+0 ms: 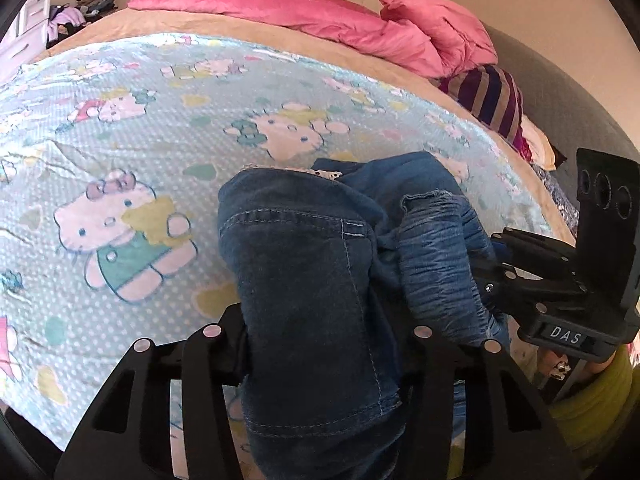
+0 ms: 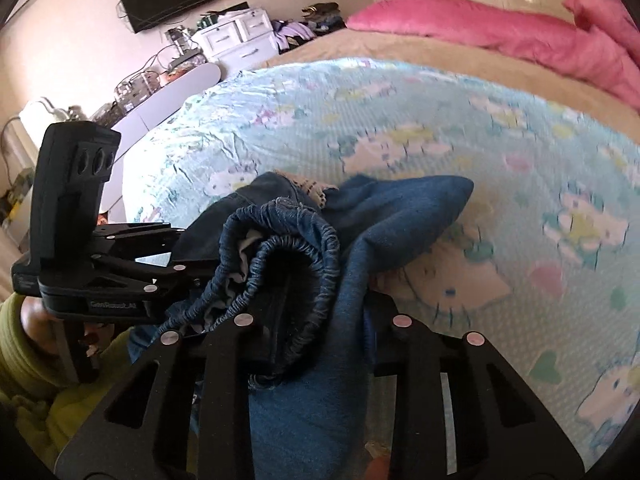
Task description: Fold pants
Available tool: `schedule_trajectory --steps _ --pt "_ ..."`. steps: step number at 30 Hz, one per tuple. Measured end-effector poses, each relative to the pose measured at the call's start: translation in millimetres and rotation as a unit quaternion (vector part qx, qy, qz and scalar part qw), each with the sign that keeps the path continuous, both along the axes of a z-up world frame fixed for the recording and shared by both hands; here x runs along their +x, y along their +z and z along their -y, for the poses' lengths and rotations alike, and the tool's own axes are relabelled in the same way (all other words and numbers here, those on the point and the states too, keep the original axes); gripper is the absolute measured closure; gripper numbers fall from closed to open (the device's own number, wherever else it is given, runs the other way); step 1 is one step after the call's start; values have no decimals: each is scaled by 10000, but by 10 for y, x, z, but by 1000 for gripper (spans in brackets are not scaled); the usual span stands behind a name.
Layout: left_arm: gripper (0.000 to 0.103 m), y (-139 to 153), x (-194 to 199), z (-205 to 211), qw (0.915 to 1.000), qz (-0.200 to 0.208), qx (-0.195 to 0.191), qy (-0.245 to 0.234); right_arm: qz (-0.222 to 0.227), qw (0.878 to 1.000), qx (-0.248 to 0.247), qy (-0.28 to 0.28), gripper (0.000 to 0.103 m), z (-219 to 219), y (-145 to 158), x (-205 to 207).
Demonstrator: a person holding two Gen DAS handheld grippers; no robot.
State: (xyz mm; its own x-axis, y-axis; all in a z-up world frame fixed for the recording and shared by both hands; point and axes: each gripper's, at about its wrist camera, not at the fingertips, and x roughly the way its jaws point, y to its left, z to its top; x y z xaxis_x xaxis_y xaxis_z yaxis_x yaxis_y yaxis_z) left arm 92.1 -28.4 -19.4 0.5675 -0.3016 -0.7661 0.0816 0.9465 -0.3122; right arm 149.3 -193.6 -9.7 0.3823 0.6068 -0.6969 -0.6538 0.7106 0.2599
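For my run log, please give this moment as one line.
left gripper: shut on jeans | right gripper: shut on jeans waistband | blanket: under jeans

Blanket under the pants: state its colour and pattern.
The blanket is light blue, dotted, with cartoon cat figures; clearest in the left wrist view.

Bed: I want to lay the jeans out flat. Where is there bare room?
The patterned blanket lies bare between the jeans and the tan sheet. Crowded: the pink duvet along the far edge and the striped pillow beside it.
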Motion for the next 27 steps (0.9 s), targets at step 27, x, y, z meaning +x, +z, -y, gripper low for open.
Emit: schedule_trajectory --steps 27 --pt "57 174 752 -463 9977 415 182 499 88 9992 -85 -391 80 -420 -56 890"
